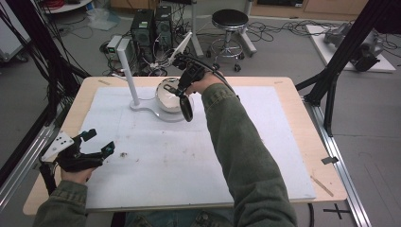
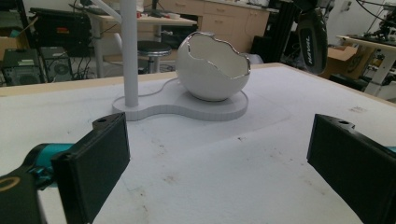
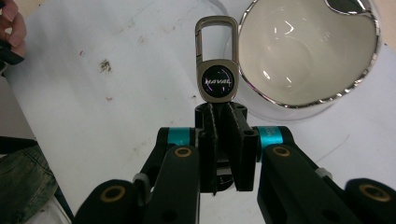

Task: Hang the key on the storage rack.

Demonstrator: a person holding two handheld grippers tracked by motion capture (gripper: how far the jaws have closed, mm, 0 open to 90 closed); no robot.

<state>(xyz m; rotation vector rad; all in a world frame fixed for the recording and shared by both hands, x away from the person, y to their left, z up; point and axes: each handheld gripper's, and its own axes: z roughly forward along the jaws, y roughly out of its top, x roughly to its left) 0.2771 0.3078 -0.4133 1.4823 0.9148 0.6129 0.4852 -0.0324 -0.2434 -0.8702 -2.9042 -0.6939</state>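
Observation:
My right gripper point(image 3: 223, 116) is shut on a dark key fob point(image 3: 217, 79) marked HAVAL, with a metal snap clip at its end. In the high view the right gripper point(image 1: 182, 90) points down at the far middle of the table. The key fob point(image 1: 186, 107) hangs just above the near right rim of a white egg-shaped bowl point(image 1: 169, 96). The bowl point(image 3: 303, 46) has a jagged silver rim and looks empty. In the left gripper view the key fob point(image 2: 312, 42) hangs to the right of the bowl point(image 2: 212, 70). My left gripper point(image 1: 97, 142) rests open and empty at the near left, its jaws wide apart.
The bowl sits on a flat white base point(image 2: 187, 111) with an upright white pole point(image 1: 131, 75) at its left. A white mat point(image 1: 156, 156) covers the wooden table point(image 1: 312, 142). A stool point(image 1: 230, 21), computers and cables stand beyond the far edge.

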